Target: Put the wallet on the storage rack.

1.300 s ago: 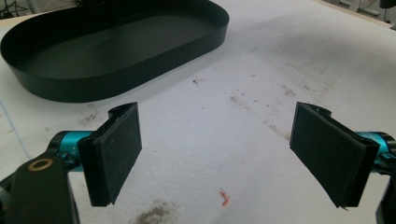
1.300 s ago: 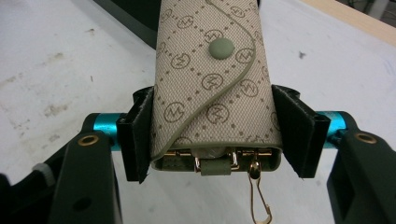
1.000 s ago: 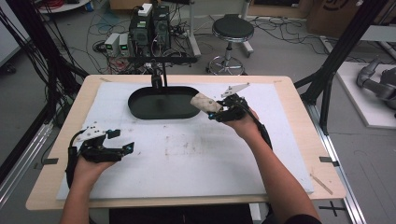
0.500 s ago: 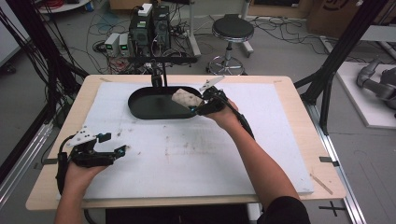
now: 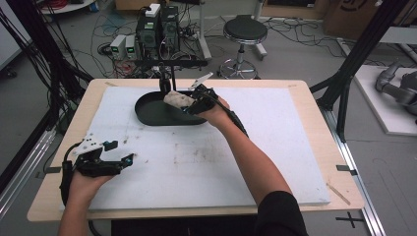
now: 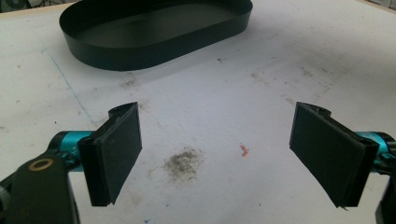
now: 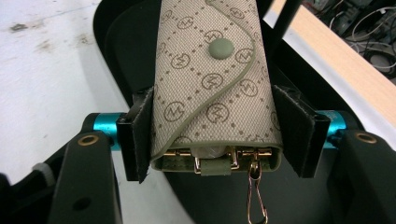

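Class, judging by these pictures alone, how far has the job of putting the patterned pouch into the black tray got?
Done: the right gripper has the beige pouch clamped between its jaws and holds it over the black tray. In hand: the pouch is not yet released. Left: probably lowering it and opening the jaws. The left gripper is open over the white mat, holding nothing.

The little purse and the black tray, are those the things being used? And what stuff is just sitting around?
Being used:
right gripper, shut on the patterned pouch
black oval tray, right under the pouch

Just around:
left gripper, open over the white mat
round stool
boxes and cables on the floor
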Available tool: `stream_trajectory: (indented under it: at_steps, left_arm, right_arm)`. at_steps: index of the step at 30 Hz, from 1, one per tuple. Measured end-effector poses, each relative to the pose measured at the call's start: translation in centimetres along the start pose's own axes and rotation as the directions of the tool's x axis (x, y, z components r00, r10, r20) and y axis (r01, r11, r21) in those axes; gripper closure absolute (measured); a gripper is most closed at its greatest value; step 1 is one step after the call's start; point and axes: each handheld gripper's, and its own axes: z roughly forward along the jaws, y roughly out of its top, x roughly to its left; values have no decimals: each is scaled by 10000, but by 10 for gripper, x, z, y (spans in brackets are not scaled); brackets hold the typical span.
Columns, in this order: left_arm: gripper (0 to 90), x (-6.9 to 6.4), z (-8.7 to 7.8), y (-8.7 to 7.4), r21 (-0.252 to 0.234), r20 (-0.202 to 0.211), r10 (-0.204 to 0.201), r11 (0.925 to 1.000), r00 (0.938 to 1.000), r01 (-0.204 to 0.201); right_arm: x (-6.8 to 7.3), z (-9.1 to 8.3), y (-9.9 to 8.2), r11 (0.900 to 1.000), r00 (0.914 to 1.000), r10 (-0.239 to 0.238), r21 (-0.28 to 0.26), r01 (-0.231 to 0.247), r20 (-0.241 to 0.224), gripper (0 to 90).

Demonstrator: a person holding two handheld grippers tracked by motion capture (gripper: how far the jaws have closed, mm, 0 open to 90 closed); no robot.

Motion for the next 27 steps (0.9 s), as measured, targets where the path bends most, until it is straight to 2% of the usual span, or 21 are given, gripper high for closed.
stream_trajectory:
  at_steps: [2, 4, 7, 15, 21, 24, 27]
  left_arm:
    - [168, 1, -1, 0, -12, -23, -9, 10000, 10000, 9]
    - [168, 1, -2, 0, -38, -42, -51, 10000, 10000, 51]
    - [168, 2, -2, 0, -29, -50, -52, 10000, 10000, 52]
    - [169, 3, 0, -1, 6, -63, -96, 10000, 9999, 96]
    - [168, 3, 0, -1, -16, -55, -113, 9999, 9999, 113]
    - [169, 4, -1, -1, 5, -56, -96, 10000, 9999, 96]
    - [169, 4, 0, -2, 50, -56, -101, 9999, 9999, 101]
  right_arm:
    - [0, 8, 5, 9998, 10000, -65, 178, 66, -64, 365]
    - [0, 15, 8, 9997, 9998, -192, 115, 193, -27, 365]
    - [-1, 25, 11, 9990, 9999, -141, 416, 143, -59, 365]
    - [-4, 44, 9, 9953, 10000, -84, 967, 83, 7, 365]
    - [-10, 55, 1, 9857, 9999, 127, 1680, -135, 57, 362]
    - [-12, 55, -1, 9840, 9991, 408, 1732, -420, 101, 353]
    - [-13, 55, -2, 9817, 9992, 397, 1860, -410, 110, 342]
